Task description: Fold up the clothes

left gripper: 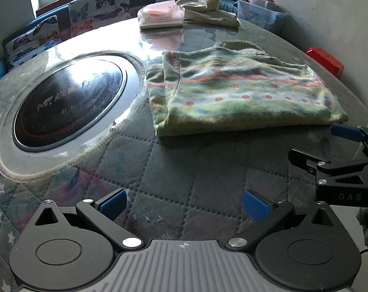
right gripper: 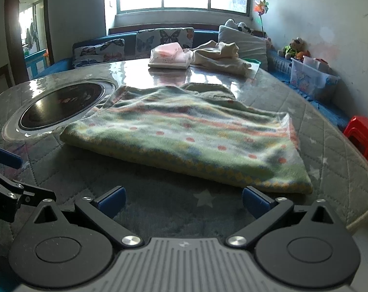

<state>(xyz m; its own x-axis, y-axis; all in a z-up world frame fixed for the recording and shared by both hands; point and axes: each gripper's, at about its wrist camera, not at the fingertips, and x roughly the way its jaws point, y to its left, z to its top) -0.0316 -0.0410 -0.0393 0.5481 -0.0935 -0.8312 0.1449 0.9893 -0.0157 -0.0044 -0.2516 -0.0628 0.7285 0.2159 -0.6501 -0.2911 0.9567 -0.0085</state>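
Both claws hang spread and empty: left gripper (left gripper: 184, 205), right gripper (right gripper: 183, 203) (nearer). Just beyond lies the folded fleece garment (right gripper: 184, 141), long axis left-right, on the quilted table (right gripper: 159, 204).

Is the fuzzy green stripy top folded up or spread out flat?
Folded. The stripy top lies as a compact rectangle with doubled layers showing along its left edge, on the quilted table.
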